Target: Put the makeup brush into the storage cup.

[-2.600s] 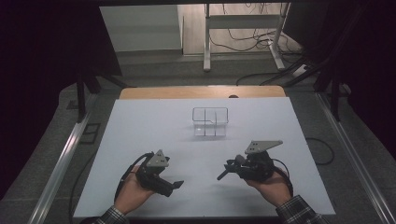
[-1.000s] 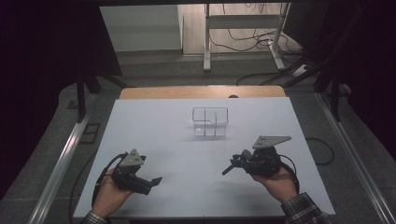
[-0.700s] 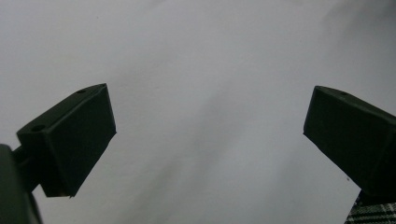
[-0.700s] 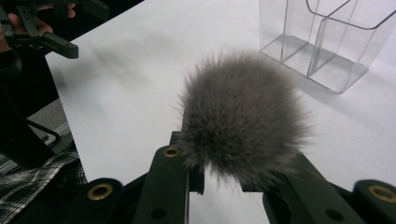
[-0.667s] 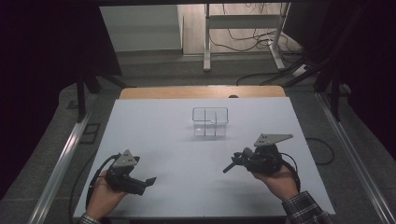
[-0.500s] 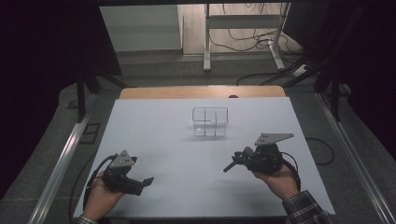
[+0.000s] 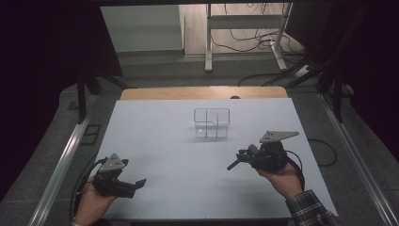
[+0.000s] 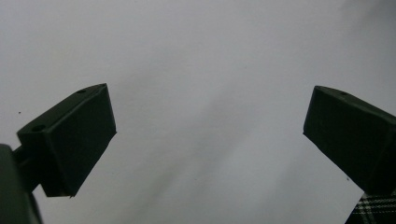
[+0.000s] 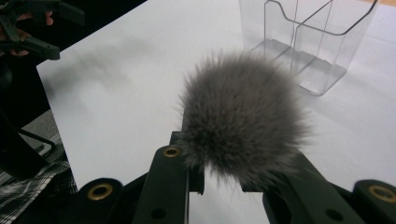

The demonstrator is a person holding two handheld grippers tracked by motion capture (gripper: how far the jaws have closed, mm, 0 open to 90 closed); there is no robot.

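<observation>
Your right gripper (image 9: 219, 179) is clamped on a grey fur pompom (image 9: 240, 119); the fluffy ball sits between the jaws, its hairs spilling over both; this reads as the carrying step, with the pompom lifted clear of the white table (image 7: 155, 141) and not yet delivered. The clear acrylic divided holder (image 7: 212, 123) is the landmark here; in the high view the right gripper (image 7: 234, 164) hangs on the near side of that holder and a little to its right, close by but apart from it, and the pompom rides there with it; in the right gripper view the holder (image 9: 308, 44) stands just beyond the pompom, upright, its compartments empty as far as you can see.

The next move, as I judge it, calls for you to carry the pompom forward over the holder's rim, line it up above one compartment, then lower and let go; the fur is soft and wider than it looks, so mind it does not snag on the divider.

Your right hand (image 7: 282, 176) grips from behind, the gripper roughly level and aimed left and slightly toward the holder; your left gripper (image 7: 136, 183) rests well away from the holder, near the table's front left corner, pointing right; its jaws stand wide apart with nothing between them, bare table beneath.
</observation>
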